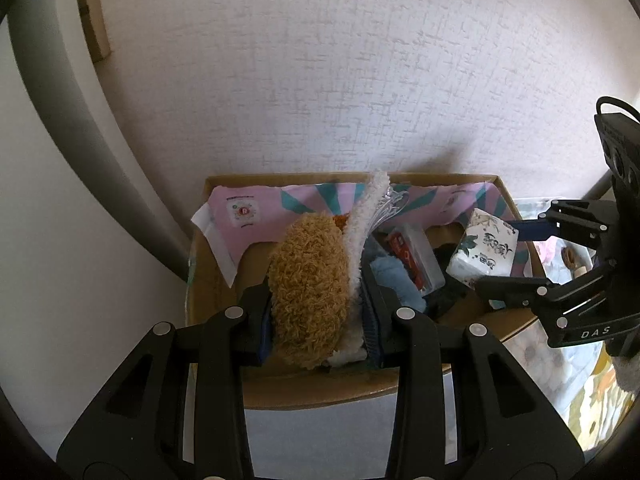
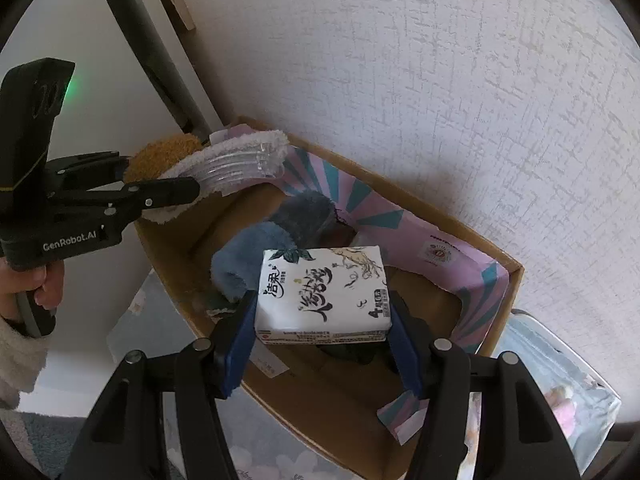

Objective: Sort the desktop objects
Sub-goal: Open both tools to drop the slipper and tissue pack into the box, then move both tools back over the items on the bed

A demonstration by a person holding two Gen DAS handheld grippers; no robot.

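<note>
My left gripper [image 1: 316, 312] is shut on a brown-and-white plush slipper [image 1: 308, 284] with a clear plastic piece along it, held over the left end of an open cardboard box [image 1: 344, 390]. The same slipper [image 2: 168, 156] shows in the right wrist view, in the left gripper [image 2: 172, 184]. My right gripper [image 2: 322, 320] is shut on a white tissue pack [image 2: 324, 292] with black lettering, above the box [image 2: 320, 412]. From the left wrist view the pack [image 1: 482, 252] hangs over the box's right end in the right gripper [image 1: 496, 256].
Inside the box lie a blue fluffy item [image 2: 256, 256], a clear case with red contents [image 1: 416, 256], dark items and pink-teal paper [image 1: 288, 204]. The box stands against a textured white wall [image 1: 360, 80]. A floral cloth [image 1: 552, 364] covers the surface on the right. A hand [image 2: 36, 288] grips the left handle.
</note>
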